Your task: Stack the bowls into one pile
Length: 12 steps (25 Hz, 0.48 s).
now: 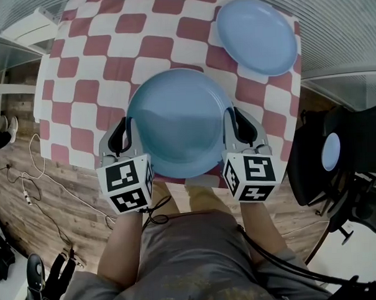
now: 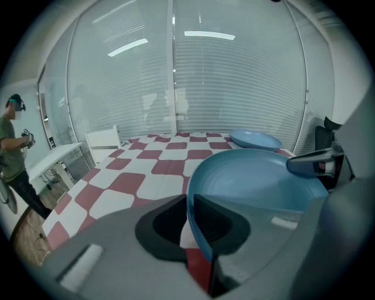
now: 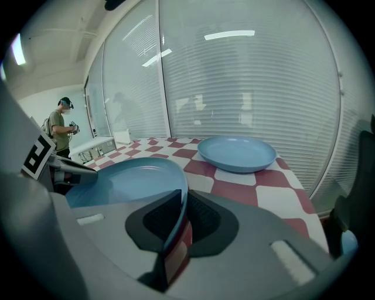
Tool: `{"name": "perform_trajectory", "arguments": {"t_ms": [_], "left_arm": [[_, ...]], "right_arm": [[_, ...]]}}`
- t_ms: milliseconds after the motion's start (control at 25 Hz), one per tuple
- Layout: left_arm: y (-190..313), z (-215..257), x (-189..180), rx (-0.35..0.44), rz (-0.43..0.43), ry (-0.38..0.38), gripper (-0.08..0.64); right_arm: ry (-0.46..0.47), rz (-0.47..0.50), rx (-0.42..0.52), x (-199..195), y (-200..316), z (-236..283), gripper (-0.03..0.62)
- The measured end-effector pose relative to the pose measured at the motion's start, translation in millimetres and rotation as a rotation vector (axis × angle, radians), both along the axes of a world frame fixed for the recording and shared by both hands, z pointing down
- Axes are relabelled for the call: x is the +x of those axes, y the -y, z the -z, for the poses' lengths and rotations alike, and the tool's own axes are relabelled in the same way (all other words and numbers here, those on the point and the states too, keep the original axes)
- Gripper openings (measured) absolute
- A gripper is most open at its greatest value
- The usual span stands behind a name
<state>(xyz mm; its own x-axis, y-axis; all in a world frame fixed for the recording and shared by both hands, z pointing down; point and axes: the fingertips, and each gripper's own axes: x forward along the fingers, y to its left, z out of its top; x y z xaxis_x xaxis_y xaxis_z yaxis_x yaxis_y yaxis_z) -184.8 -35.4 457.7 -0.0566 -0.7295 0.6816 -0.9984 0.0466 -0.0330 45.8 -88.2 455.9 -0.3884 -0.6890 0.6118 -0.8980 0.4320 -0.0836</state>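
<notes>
So nearest to the person you've got the left gripper [image 1: 120,135] and right gripper [image 1: 237,127], one on each side of the big blue bowl [image 1: 177,125]. Both have their jaws nearly together, pinching its thin rim, left side and right side. The bowl sits over the near edge of the checked tablecloth [image 1: 91,69]; can't tell if it's resting or lifted. Further back, at the far right corner, there's a second blue bowl [image 1: 256,34], shallower and well apart from the first.
</notes>
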Motion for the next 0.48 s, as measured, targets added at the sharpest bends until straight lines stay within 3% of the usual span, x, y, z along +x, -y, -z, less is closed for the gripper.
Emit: {"name": "perform_trajectory", "arguments": {"t_ms": [480], "left_arm": [[6.5,25.2,-9.6,0.112,0.01,0.047,0.084]], "right_arm": [[0.003,0.004,0.047,0.0,6.8,9.5,0.138]]}}
